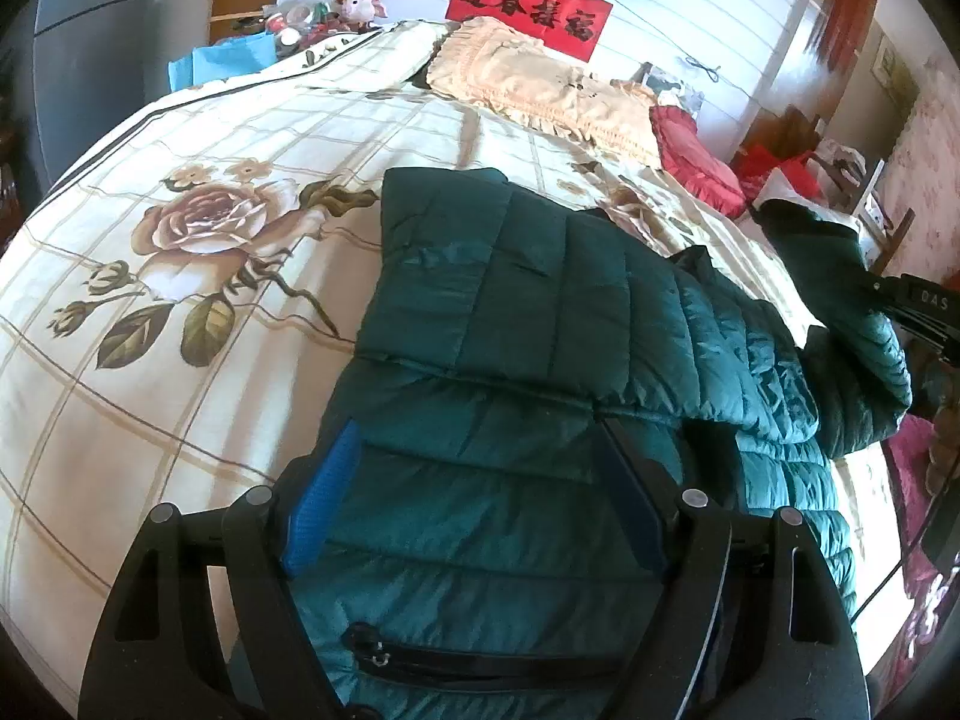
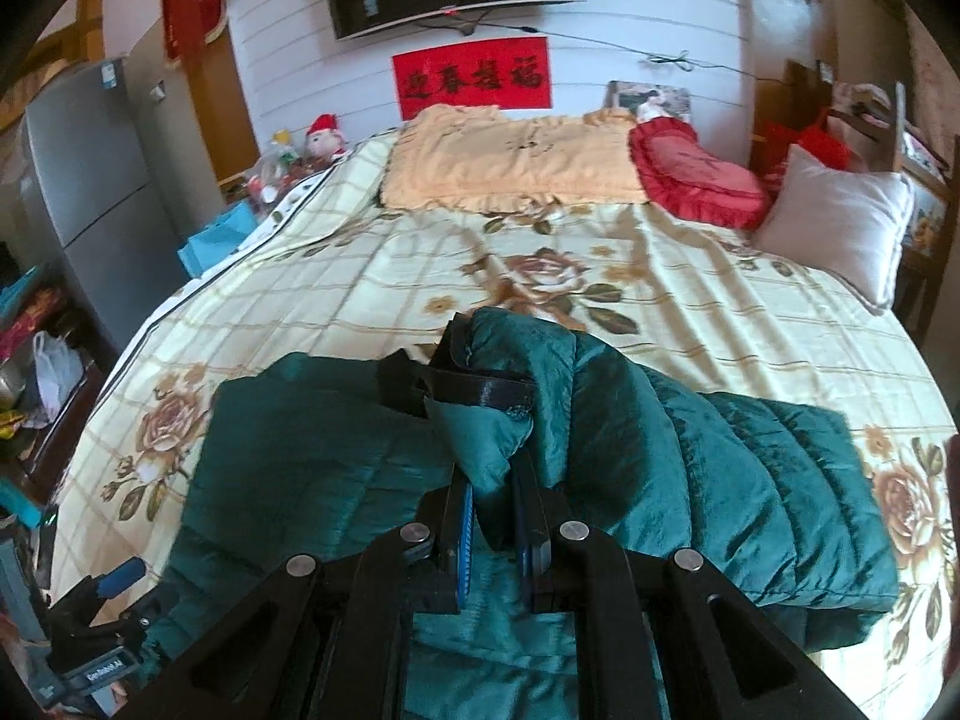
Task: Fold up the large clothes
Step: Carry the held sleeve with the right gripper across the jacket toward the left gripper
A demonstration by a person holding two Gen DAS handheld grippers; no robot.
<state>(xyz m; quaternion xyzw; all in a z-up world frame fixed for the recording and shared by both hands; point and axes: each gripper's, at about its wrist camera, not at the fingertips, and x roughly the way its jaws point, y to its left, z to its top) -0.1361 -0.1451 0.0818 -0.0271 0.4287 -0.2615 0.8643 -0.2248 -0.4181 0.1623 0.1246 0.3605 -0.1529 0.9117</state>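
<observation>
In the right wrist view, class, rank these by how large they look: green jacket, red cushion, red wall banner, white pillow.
1. green jacket
2. white pillow
3. red cushion and red wall banner: too alike to rank.

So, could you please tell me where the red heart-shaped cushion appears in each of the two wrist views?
Left wrist view: the red heart-shaped cushion is upper right, at the bed's far edge, right of the peach frilled pillow.
Right wrist view: the cushion is upper right of centre, between the peach pillow and a white pillow.
Shared landmark: the red banner with black characters on the wall.
</observation>
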